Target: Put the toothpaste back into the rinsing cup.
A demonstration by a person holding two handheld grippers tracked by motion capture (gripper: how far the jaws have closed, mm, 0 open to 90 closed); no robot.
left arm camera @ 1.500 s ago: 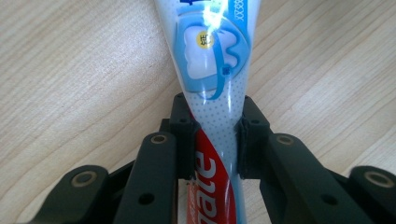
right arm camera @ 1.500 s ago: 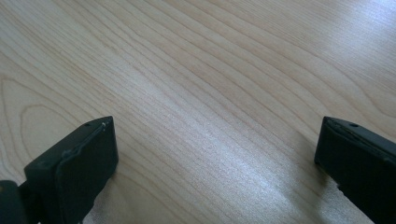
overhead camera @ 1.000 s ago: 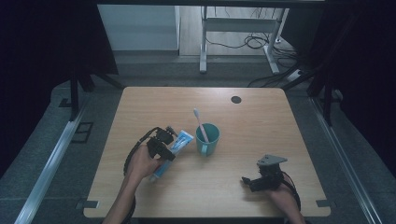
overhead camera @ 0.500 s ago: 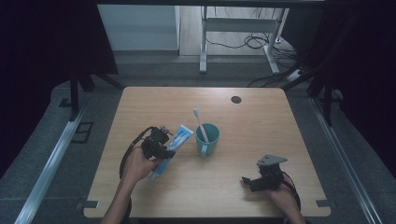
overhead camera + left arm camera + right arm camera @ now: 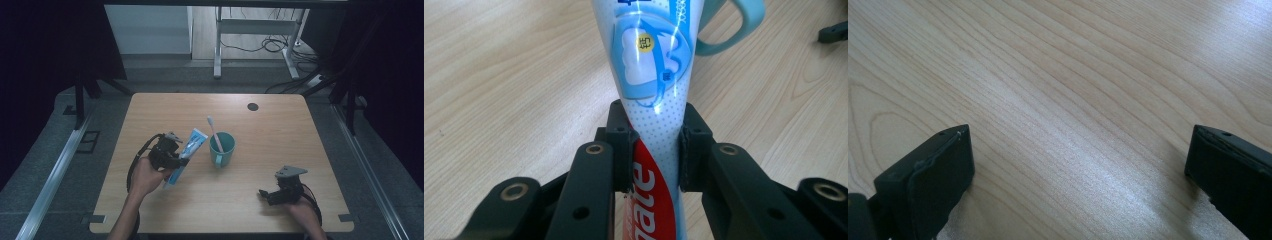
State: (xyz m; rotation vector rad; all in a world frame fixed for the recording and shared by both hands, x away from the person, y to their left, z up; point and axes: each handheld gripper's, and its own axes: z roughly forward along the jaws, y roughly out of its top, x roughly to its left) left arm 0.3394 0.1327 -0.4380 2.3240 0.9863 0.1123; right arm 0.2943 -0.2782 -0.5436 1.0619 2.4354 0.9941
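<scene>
I see the wooden table (image 5: 280,125) laid out in the high view, its near edge cut off by the bottom of the frame together with both of the person's forearms. Near its middle stands the teal cup (image 5: 222,148), handle towards me, with a toothbrush (image 5: 214,132) leaning out of it, bristles up; the foot of the brush is hidden inside the cup. In the left gripper view the cup is cropped to a handle and a slice of wall at the top.

The toothpaste tube (image 5: 186,155) slants just left of the cup, its upper end raised and near the rim; I cannot tell whether it touches. My left gripper (image 5: 175,156) is clenched on it: in its own view both pads press the tube (image 5: 655,120) at its narrow middle, and the printing below runs out of frame, half covered by the jaws.

My right gripper (image 5: 266,194) lies low at the table's near right, well apart from the cup. Its jaws stand wide with bare wood between them.
</scene>
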